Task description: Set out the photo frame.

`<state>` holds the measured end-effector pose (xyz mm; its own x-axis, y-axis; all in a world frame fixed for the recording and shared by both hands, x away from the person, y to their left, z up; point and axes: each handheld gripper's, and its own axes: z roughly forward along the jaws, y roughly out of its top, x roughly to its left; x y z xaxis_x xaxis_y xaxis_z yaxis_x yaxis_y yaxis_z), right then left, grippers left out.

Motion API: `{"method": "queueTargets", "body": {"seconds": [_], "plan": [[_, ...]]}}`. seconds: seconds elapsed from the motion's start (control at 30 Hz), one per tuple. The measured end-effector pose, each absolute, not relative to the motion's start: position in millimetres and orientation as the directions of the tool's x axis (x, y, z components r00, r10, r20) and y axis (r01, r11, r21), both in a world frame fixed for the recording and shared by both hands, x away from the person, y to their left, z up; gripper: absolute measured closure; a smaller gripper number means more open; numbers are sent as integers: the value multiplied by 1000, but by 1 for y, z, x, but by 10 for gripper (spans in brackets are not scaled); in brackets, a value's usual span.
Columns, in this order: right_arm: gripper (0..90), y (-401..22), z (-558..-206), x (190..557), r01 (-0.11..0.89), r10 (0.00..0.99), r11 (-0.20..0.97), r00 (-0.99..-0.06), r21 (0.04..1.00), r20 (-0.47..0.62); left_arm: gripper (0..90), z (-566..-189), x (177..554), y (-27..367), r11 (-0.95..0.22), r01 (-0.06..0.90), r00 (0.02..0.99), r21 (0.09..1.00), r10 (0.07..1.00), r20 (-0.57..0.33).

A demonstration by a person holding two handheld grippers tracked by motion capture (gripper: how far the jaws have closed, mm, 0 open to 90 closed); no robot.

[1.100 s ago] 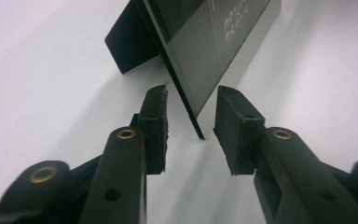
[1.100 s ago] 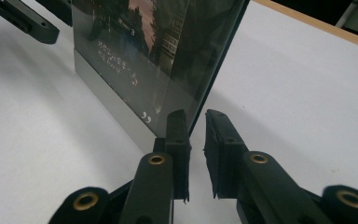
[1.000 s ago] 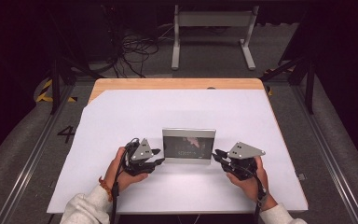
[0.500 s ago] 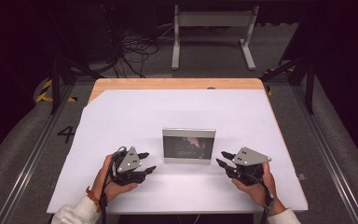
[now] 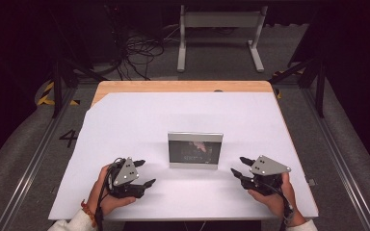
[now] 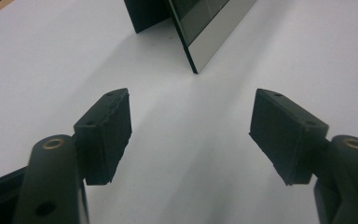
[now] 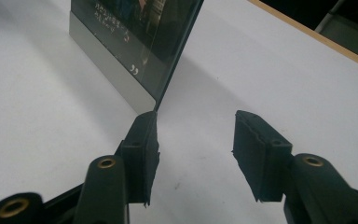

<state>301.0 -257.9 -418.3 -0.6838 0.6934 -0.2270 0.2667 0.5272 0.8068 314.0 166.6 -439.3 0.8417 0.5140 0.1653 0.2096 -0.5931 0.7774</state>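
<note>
My left gripper is low over the white table cover, to the left of the picture frame and apart from it. Its jaws have just been opening and now stand spread, with nothing between them. The frame stands upright near the middle of the table, with its dark glass face towards me and a silver edge along the bottom. My right gripper is on the other side of the frame, also apart from it. Its jaws have just been opening too, and they are empty.
</note>
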Motion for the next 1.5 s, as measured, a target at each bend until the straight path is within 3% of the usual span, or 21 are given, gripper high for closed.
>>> {"method": "queueTargets", "body": {"seconds": [0.3, 0.6, 0.9, 1.5], "plan": [[347, -262, -425, 297, 276, 697, 542, -675, 794, -242, 166, -448, 306, 183, -572, 247, 826, 782, 547, 139], [195, -268, -434, 294, 292, 713, 527, -663, 798, -228, 128, -451, 296, 209, -491, 298, 801, 819, 596, 65], [150, -266, -438, 295, 295, 714, 534, -660, 792, -235, 112, -456, 299, 210, -511, 317, 800, 799, 597, 64], [143, -263, -440, 296, 297, 709, 541, -664, 787, -237, 86, -456, 299, 209, -522, 315, 800, 793, 596, 74]]}}
